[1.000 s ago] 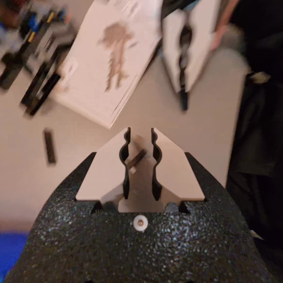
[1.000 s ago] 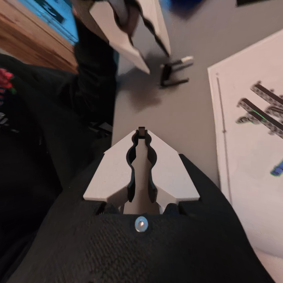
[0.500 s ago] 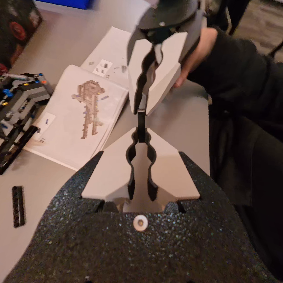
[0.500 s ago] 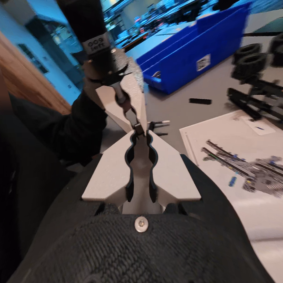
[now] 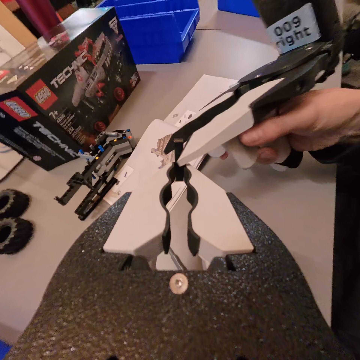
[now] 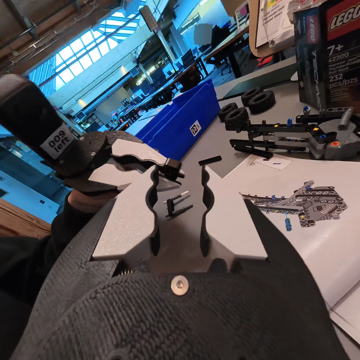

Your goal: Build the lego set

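Your left claw (image 5: 178, 171) is clamping a small black piece (image 5: 178, 167); your right claw (image 6: 178, 169) is standing apart above a black pin assembly (image 6: 176, 204) lying on the tabletop (image 6: 224, 136).

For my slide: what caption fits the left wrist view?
Left gripper pinches a small black piece while the open right gripper hovers beside it.

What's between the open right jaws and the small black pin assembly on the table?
Nothing visible. The pin assembly lies on the table, framed by the right gripper's open jaws. The left gripper, shut on a small black piece, hovers by the right tips, seemingly above the path.
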Tool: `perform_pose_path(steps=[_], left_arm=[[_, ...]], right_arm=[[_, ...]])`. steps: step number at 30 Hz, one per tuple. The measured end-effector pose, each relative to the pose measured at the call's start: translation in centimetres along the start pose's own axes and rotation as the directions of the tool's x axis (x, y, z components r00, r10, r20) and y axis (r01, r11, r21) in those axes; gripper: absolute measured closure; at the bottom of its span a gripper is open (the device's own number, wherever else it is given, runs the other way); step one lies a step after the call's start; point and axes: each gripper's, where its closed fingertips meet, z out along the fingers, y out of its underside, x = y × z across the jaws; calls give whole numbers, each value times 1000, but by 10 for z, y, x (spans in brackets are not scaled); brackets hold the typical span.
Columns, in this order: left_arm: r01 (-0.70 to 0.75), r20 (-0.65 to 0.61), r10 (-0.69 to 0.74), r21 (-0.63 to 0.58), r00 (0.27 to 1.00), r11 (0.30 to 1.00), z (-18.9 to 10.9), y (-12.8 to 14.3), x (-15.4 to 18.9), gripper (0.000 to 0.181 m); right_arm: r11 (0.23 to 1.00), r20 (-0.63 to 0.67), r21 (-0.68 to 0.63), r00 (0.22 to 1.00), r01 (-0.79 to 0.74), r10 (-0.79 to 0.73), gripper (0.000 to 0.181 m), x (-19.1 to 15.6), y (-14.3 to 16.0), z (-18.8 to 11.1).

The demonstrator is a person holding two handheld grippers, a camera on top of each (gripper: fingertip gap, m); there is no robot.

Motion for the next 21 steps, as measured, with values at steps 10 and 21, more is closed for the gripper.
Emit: perform_pose_path(steps=[10,21], left_arm=[[-184,26,185,-19,982,983,2,4,2,169],[158,161,-113,-306,981,939,-70,72,-60,158]], right_arm=[[998,97,3,994,-60,59,167,-4,1,-1],[897,90,-424,992,123,-93,167,10,54,-22]])
